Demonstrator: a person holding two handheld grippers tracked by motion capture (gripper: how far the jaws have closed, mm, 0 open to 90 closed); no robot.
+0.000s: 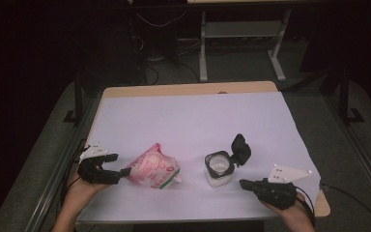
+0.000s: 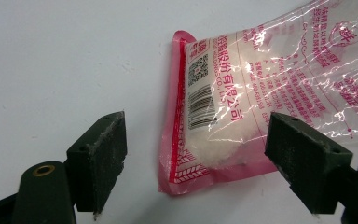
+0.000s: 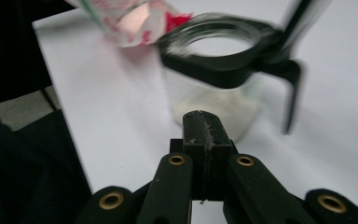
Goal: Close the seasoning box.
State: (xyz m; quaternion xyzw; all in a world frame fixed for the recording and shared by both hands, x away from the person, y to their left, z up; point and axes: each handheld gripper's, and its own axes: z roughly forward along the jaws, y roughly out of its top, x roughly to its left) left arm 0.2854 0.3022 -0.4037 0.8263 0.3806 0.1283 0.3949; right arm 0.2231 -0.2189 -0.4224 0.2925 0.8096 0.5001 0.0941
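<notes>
Spillage is the main risk: the bag (image 2: 242,112) of white grains lies on the white surface (image 1: 193,121) with its sealed corner between the wide-open jaws of the left hand-held gripper (image 1: 118,170), which grip nothing yet. If the jaws close on the slick plastic film alone, the bag may slide out or sag, and the grains could pour onto the surface instead of into the jar (image 1: 218,169). The jar stands just to the right of the bag, its black flip lid (image 1: 241,149) hinged up and open, with some white grains already at the bottom. The right hand-held gripper (image 1: 245,183) points at the jar from close by, jaws pressed fully together and holding nothing; a nudge from it could tip the light jar over and scatter what it holds.

Count: one bag, one jar with one lid, two hand-held grippers, one surface.
</notes>
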